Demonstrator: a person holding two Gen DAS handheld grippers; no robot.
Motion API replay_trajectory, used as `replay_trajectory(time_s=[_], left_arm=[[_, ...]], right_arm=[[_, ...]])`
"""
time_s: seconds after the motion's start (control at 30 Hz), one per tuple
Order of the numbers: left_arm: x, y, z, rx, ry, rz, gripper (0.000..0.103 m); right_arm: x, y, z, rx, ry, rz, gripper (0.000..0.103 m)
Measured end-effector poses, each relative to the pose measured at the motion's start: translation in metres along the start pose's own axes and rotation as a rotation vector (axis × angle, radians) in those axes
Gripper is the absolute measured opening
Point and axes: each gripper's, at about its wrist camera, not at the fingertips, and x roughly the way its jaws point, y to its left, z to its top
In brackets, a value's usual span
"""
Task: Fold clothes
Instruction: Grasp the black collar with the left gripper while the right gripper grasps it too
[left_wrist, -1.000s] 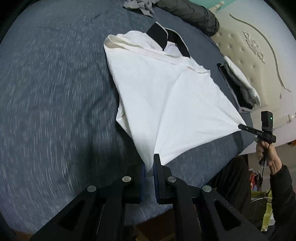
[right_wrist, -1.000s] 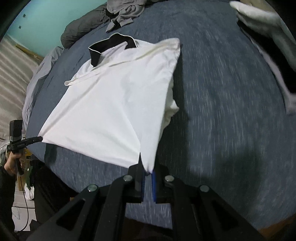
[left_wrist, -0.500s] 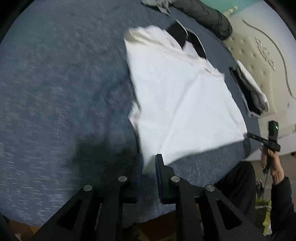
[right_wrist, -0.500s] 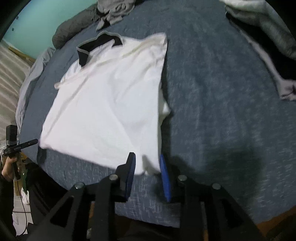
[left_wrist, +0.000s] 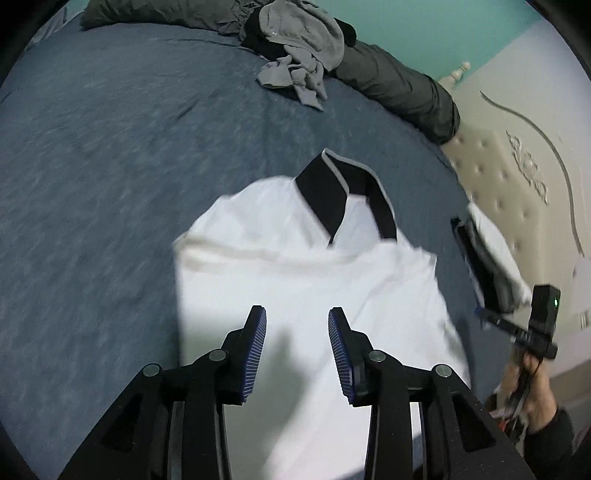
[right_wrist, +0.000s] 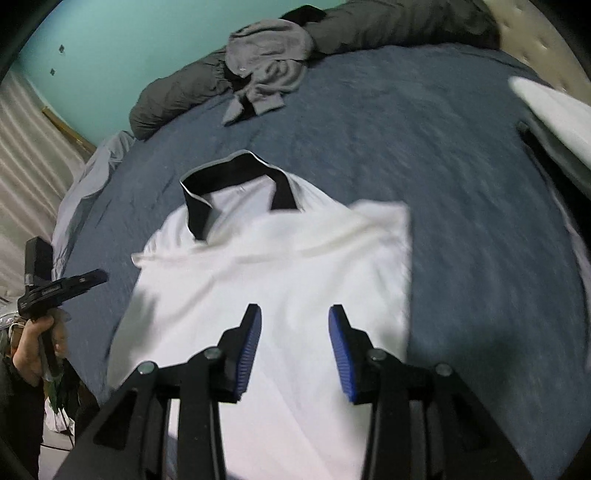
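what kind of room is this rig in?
Most likely a bedroom in a home. A white shirt lies spread on a bed with a blue-grey cover, a cream tufted headboard stands at one end, and loose grey clothes are heaped at the far edge below a teal wall.

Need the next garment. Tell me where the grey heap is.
The grey heap lies at the bed's far edge, against the dark roll, beyond the white shirt's collar in both views.
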Motion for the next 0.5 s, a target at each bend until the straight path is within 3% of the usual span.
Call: replay_trajectory(time_s=[0.2,0.33,0.5], left_arm=[[0.056,-0.02,0.048,-0.022,-0.007,0.012,0.039],[0.087,-0.027,0.074,-0.022,-0.011,0.039,0.039],[0.113,-0.035,0.098,-0.03,-0.016,0.045,0.04]], right_arm=[[0.053,0.026,0.031,-0.018,-0.034,0.007,0.038],[0.096,0.019,0.052,0.051,-0.029,0.013,0.038],[0.124,0.009,0.074,0.045,-0.007,-0.017,0.038]])
